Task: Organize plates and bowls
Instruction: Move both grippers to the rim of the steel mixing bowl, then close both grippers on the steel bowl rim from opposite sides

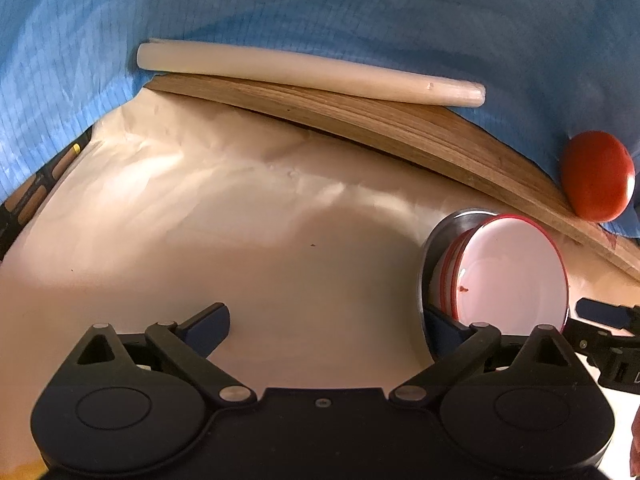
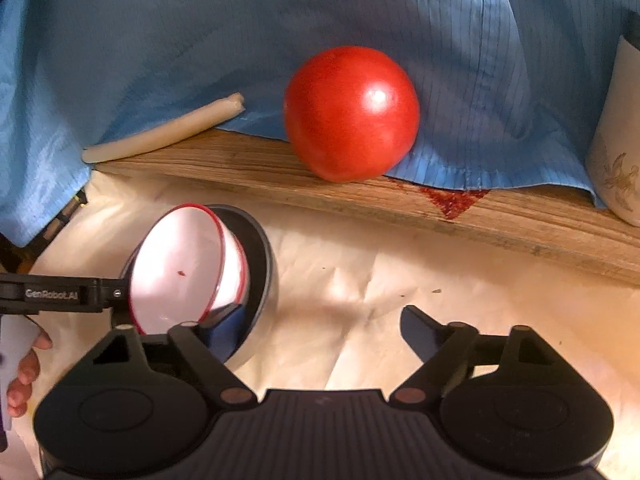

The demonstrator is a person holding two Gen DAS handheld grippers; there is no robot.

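Stacked dishes sit nested together on the pale paper-covered table [image 1: 240, 220]: several white plates with red rims [image 1: 516, 272] lie inside a steel bowl [image 1: 430, 256], the whole pile seen nearly edge-on from both wrist cameras. From the left wrist view the stack is at about three o'clock, touching or just beside the inner side of that claw's right finger. From the right wrist view it is at about nine o'clock, with the claw's left finger reaching into the bowl's mouth.

Both claws stand spread wide. The left gripper [image 1: 328, 324] holds nothing, and its left finger hangs over bare paper. The right gripper [image 2: 316, 332] is equally agape; whether its left finger actually touches the bowl wall I cannot tell.

These look like hard, glossy wares: the plates are stiff and smooth, probably enamel or ceramic, likely to chip or clatter if knocked, and slippery under a pad. The bowl reads as thin polished metal, light by itself, heavier with plates loaded in it. A single speck of red sits on the top plate's face.

I would judge the rim the only sensible hold, pinching one wall of the bowl between the fingers, inside and outside, with the second claw steadying the opposite edge so the stack does not slide.

Beyond, at twelve o'clock, a wooden board [image 2: 360, 196] carries a red tomato [image 2: 352, 114], a pale stick [image 1: 308, 72], blue cloth [image 2: 500, 60] and a patterned cream vessel [image 2: 618, 152] at two o'clock.
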